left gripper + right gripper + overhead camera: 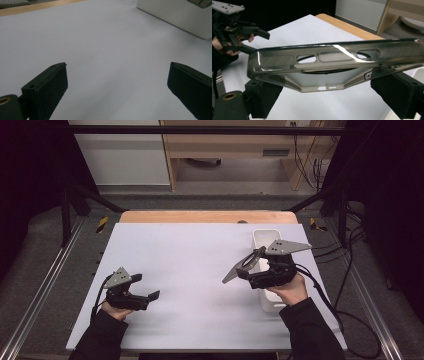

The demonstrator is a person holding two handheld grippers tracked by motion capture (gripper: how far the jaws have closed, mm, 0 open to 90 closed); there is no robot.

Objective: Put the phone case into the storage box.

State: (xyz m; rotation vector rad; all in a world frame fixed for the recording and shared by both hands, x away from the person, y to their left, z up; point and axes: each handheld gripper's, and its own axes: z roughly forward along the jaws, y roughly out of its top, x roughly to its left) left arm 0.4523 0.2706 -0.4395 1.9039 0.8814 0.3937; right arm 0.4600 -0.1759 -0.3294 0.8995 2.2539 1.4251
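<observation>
A smoky translucent phone case [337, 53] lies sideways across the right gripper view, its side cut-outs facing the camera. My right gripper [332, 85] is shut on it, a black jaw at each end. In the high view the phone case [231, 275] hangs tilted above the white sheet, left of the right gripper [246, 270] and just beside a white bin [264, 238]. My left gripper [150, 298] rests low at the sheet's left front, pointing right. Its jaws stand wide apart in the left gripper view, and the left gripper [117, 67] has bare sheet between them.
A white sheet [190, 255] covers the table, with a wooden edge [200, 216] showing at the far side. The white bin [180, 15] stands along the right edge. Black frame rails and cables run beside the table.
</observation>
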